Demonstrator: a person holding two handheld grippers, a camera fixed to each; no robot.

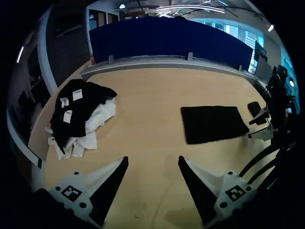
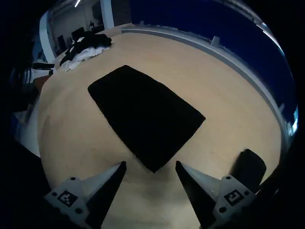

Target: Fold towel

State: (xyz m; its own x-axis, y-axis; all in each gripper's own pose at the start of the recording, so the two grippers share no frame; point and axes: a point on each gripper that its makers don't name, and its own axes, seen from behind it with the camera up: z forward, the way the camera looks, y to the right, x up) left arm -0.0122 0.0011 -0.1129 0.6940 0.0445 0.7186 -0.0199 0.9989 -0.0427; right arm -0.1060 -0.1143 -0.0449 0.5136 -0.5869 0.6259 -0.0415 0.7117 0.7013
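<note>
A black towel (image 1: 213, 124) lies flat as a folded rectangle on the wooden table (image 1: 152, 99), to the right in the left gripper view. The same towel (image 2: 146, 114) spreads out just ahead of my right gripper (image 2: 150, 164), whose open fingers stand near its closest corner without touching it. My left gripper (image 1: 152, 159) is open too, above bare wood, well left of the towel and holding nothing. The other gripper (image 1: 263, 122) appears at the towel's right edge in the left gripper view.
A heap of black and white cloths (image 1: 80, 114) lies at the table's left end, and shows far off as a pile (image 2: 85, 47). A blue partition (image 1: 167, 38) runs behind the table. A small dark object (image 2: 249, 166) sits near the right fingers.
</note>
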